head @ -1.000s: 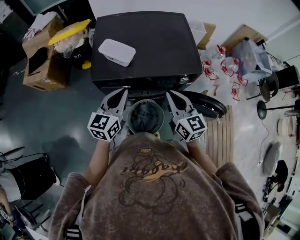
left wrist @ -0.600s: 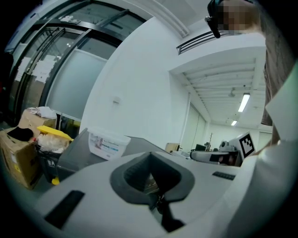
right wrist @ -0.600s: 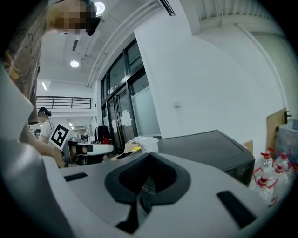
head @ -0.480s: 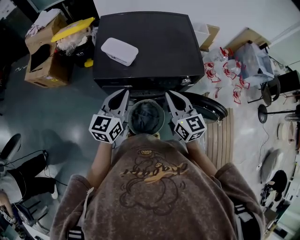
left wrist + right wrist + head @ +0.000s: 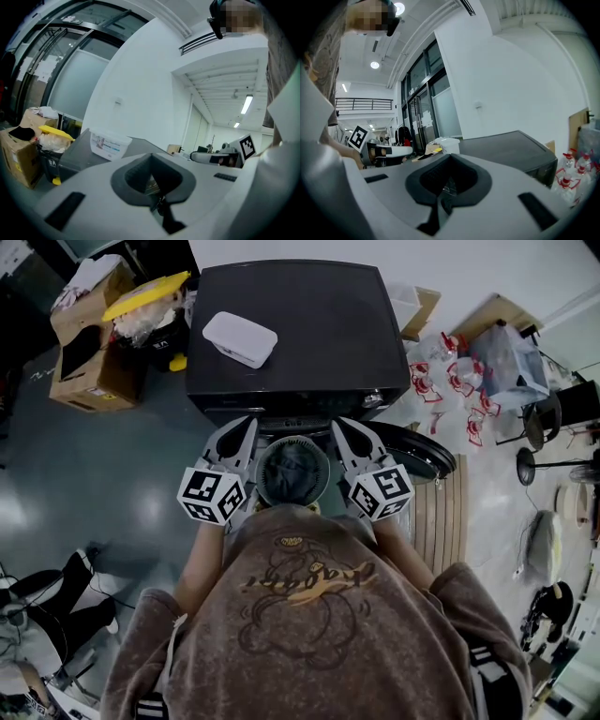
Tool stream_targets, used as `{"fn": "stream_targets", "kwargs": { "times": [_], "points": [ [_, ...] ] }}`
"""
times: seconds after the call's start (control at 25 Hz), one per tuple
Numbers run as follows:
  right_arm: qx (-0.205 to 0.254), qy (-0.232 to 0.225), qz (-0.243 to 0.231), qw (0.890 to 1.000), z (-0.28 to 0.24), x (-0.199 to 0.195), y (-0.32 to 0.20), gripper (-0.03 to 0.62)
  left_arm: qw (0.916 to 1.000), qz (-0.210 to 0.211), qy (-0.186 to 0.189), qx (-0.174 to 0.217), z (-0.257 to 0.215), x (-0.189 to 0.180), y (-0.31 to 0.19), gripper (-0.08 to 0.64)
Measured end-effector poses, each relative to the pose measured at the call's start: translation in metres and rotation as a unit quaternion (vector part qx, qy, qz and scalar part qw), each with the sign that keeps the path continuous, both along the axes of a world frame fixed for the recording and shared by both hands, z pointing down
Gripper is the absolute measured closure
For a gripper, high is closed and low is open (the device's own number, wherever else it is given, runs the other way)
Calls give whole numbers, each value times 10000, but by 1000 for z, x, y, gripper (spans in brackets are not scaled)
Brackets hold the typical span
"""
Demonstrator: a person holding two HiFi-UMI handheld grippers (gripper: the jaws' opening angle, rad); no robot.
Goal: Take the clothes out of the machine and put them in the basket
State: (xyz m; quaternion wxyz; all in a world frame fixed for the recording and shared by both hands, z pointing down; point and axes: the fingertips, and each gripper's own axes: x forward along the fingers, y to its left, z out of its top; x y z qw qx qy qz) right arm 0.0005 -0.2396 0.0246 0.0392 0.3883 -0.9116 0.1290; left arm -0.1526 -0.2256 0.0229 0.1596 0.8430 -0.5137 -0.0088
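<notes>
The left gripper [image 5: 151,159] has its jaws pressed together with nothing between them, and the right gripper [image 5: 449,159] is closed and empty in the same way. Both point almost level toward the washing machine [image 5: 286,334], one on each side of a round basket [image 5: 265,486] with a pale ribbed rim, which stands just in front of the machine. The inside of the basket looks dark grey, and whether clothes lie in it cannot be made out. The machine is a boxy block with a flat, dark, matte top, and a white plastic box [image 5: 240,338] with rounded corners rests on it. Its round dark door [image 5: 417,454] hangs open to the right. The floor [image 5: 112,484] is grey and glossy, and a strip of pale wooden slats [image 5: 441,512] lies on it at the right. At the left stand a cardboard box [image 5: 89,367] and a bin with a yellow lid [image 5: 145,294]. Plain white walls and tall glass panels enclose the room.
</notes>
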Motion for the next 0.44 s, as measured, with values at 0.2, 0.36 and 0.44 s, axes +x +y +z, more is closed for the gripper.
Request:
{"fn": "stream_targets", "kwargs": {
  "times": [0.2, 0.36, 0.44],
  "points": [
    [-7, 11, -16, 10000, 1, 1, 0, 601, 10000, 6, 18, -53, 3, 2, 1, 554],
    [-20, 22, -26, 10000, 1, 3, 3, 601, 10000, 9, 30, -73, 3, 5, 5, 554],
    [-27, 24, -33, 10000, 2, 3, 5, 601, 10000, 2, 47, -88, 4, 5, 7, 554]
  ]
}}
